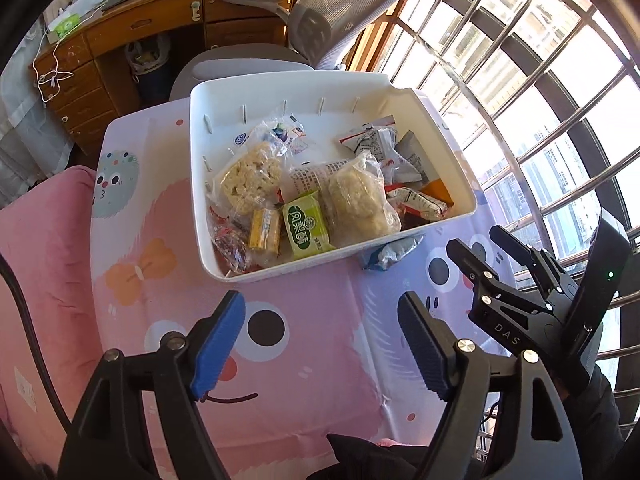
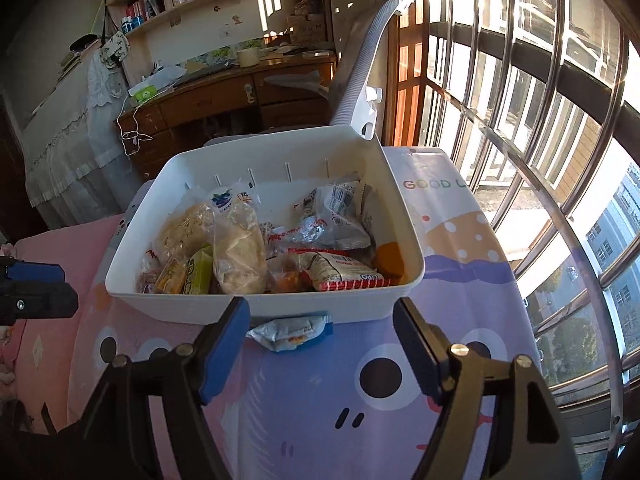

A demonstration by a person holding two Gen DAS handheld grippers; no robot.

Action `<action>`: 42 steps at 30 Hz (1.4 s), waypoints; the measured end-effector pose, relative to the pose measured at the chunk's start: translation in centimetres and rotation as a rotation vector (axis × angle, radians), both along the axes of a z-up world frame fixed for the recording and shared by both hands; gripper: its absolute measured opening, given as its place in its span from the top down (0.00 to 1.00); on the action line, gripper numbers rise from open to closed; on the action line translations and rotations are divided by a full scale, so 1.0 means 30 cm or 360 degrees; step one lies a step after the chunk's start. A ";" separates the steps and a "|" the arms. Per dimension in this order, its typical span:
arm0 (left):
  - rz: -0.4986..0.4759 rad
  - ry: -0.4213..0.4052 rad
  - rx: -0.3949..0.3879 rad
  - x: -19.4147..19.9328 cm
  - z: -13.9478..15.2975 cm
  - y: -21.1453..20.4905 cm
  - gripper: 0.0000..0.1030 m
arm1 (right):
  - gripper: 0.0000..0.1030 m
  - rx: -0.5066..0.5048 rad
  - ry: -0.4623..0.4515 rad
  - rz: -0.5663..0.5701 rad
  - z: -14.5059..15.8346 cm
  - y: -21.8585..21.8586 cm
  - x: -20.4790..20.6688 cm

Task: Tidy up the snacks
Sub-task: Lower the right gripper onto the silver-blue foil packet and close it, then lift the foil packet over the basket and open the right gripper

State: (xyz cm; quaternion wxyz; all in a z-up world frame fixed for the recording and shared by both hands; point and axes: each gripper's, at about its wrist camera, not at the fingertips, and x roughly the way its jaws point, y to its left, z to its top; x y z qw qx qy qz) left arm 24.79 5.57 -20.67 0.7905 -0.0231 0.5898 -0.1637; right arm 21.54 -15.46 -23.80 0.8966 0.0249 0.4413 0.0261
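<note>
Both claws are over the bench (image 1: pixel 320 304) with its cartoon-monster cloth, and neither one is grasping anything. The left claw (image 1: pixel 320 344) has its jaws spread apart with only bare pink cloth between the blue pads. The right claw (image 2: pixel 320 344) is spread just as wide, also empty.

Straight ahead of both claws sits the white bin (image 1: pixel 400 88), already stuffed with snacks. From the left claw's view, the nearest stuff in there is a green packet (image 1: pixel 306 226) and a small yellow packet (image 1: pixel 264 230) beside it, left of the green one. Two clear bags of pale puffed-rice cakes (image 1: pixel 250 178) stand further back, and there's a heap of silver and red wrappers (image 1: pixel 384 148) on the far right side of the bin.

The one snack not in the bin is a small silver-blue packet (image 2: pixel 292 330). It's lying flat on the cloth, touching or tucked right against the bin's near wall. From the right claw it's just ahead, between the line of the two fingers but a bit beyond the tips, nothing touching it. From the left claw it's ahead and off to the right (image 1: pixel 390 252), partly hidden under the bin's edge.

The right claw also shows up in the left view, off to the right (image 1: pixel 486 254), jaws apart, hanging above the cloth near that loose packet.
</note>
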 end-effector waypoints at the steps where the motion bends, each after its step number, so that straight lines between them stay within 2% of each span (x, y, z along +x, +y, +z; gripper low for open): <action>1: -0.0003 0.0011 0.0000 -0.010 -0.007 0.000 0.24 | 0.25 0.0001 0.0007 0.0002 -0.013 0.005 -0.006; 8: -0.0003 0.0062 0.0056 -0.050 -0.047 0.010 0.24 | 0.22 0.0057 0.0060 0.0004 -0.112 0.040 -0.016; 19: -0.0059 0.0138 0.0180 -0.046 -0.110 0.008 0.24 | 0.21 0.0029 0.0139 0.0024 -0.283 0.098 0.023; 27: -0.0067 0.0187 0.0217 -0.028 -0.151 0.018 0.24 | 0.22 -0.0035 0.0133 0.0035 -0.346 0.112 0.051; 29: -0.0063 0.0193 0.0218 -0.023 -0.156 0.021 0.24 | 0.24 -0.0039 0.0134 0.0035 -0.353 0.111 0.061; 33: -0.0058 0.0200 0.0218 -0.020 -0.160 0.025 0.24 | 0.36 -0.0058 0.0134 0.0030 -0.363 0.110 0.077; 42: -0.0021 0.0197 0.0200 -0.031 -0.154 0.040 0.24 | 0.45 -0.0070 0.0125 0.0072 -0.360 0.107 0.076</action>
